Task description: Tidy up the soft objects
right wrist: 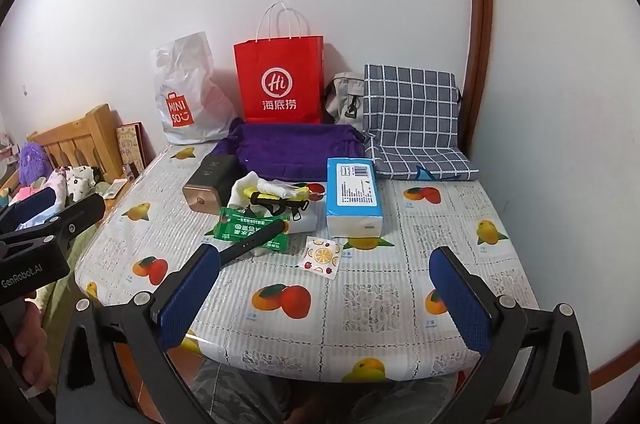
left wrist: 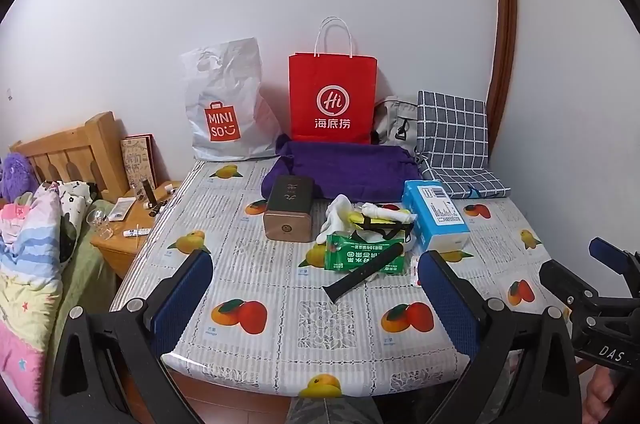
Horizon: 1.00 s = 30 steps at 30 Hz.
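A folded purple cloth (left wrist: 340, 165) (right wrist: 294, 149) lies at the back of the table, with a grey checked cushion (left wrist: 454, 139) (right wrist: 416, 115) to its right. In the middle sit a blue tissue pack (left wrist: 434, 214) (right wrist: 354, 197), a green wipes packet (left wrist: 352, 252) (right wrist: 240, 226), a white and yellow heap of small soft items (left wrist: 374, 216) (right wrist: 276, 195) and a black strap (left wrist: 366, 274) (right wrist: 256, 238). My left gripper (left wrist: 316, 280) hovers open over the near table edge, nothing between its pads. My right gripper (right wrist: 324, 272) is open too, empty, short of the pile.
A red paper bag (left wrist: 332, 95) (right wrist: 280, 83), a white plastic bag (left wrist: 224, 103) (right wrist: 184, 91) and a grey bag (left wrist: 396, 121) stand against the wall. A dark box (left wrist: 288, 207) (right wrist: 206, 183) lies left of the pile. A bed and a wooden nightstand (left wrist: 128, 224) are at left.
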Available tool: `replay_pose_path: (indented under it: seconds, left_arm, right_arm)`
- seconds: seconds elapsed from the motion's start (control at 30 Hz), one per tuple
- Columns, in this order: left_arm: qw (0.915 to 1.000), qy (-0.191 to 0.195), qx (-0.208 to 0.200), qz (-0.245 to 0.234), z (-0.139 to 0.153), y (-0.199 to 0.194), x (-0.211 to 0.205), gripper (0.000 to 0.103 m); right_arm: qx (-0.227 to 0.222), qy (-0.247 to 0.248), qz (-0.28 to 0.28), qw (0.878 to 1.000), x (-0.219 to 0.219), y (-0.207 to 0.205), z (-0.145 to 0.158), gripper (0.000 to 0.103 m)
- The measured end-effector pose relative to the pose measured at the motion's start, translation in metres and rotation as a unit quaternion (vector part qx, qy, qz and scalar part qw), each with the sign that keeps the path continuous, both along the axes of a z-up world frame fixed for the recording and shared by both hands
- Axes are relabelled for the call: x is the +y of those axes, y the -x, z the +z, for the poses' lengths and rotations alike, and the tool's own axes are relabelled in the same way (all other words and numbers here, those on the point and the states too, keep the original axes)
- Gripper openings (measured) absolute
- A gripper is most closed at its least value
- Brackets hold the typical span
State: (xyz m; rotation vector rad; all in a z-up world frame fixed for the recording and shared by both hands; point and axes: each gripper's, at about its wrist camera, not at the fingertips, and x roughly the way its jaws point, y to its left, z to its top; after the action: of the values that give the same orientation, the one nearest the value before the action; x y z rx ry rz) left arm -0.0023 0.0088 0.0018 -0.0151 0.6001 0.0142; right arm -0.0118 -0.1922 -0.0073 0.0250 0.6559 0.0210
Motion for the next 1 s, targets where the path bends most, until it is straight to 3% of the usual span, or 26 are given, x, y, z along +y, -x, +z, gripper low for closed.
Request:
replay_pose_path:
  seconds: [1.0]
  left_arm:
    - [1.0000,-0.001,-0.002,0.002,0.0004,0.0010,0.0056,0.103]
  right_arm:
    - [-0.008,-0.006,0.006,1.000,0.0038,0.0041,0.0026,0.103]
